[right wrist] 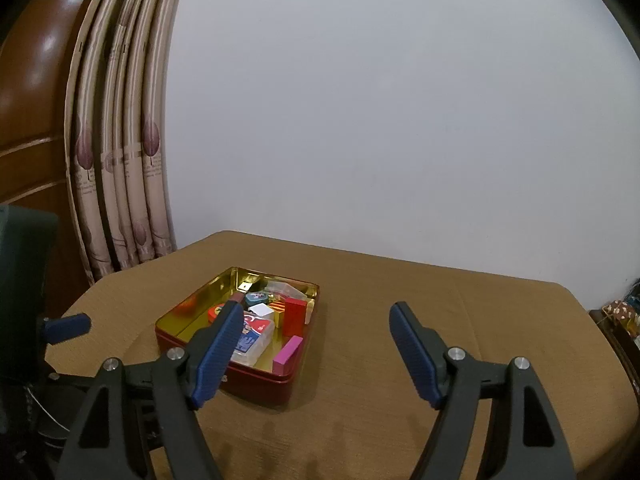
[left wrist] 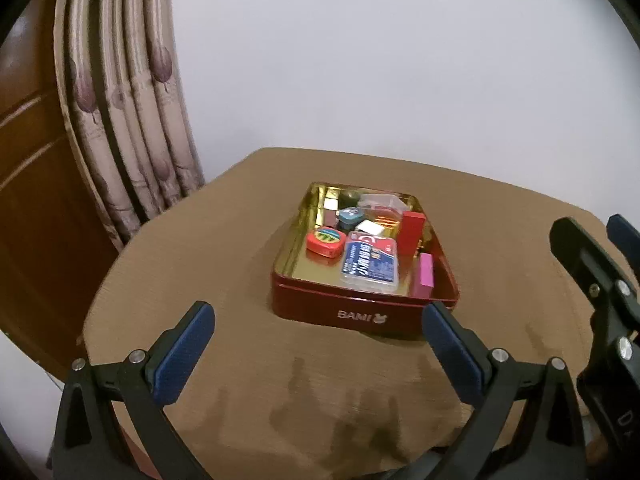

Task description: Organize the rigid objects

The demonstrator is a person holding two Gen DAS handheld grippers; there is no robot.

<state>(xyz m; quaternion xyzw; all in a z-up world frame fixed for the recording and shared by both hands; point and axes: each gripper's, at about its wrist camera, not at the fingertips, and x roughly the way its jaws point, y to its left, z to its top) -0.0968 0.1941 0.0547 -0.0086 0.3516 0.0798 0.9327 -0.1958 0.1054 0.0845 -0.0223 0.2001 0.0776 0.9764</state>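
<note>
Judging by looks, the small things in the red tin (left wrist: pixel 362 314) are stiff and light, and the clear-cased blue card pack (left wrist: pixel 370 264) probably slick, so it is best pinched across its narrow sides, while the pink block (left wrist: pixel 425 276) and red box (left wrist: pixel 412 230) offer flat faces. The gold-lined tin sits mid-table on the brown cloth (left wrist: pixel 240 360), crowded with a red-and-green case (left wrist: pixel 324 243). Both the left gripper (left wrist: pixel 316 356) and right gripper (right wrist: pixel 316 356) hover short of it, jaws wide apart and empty.
</note>
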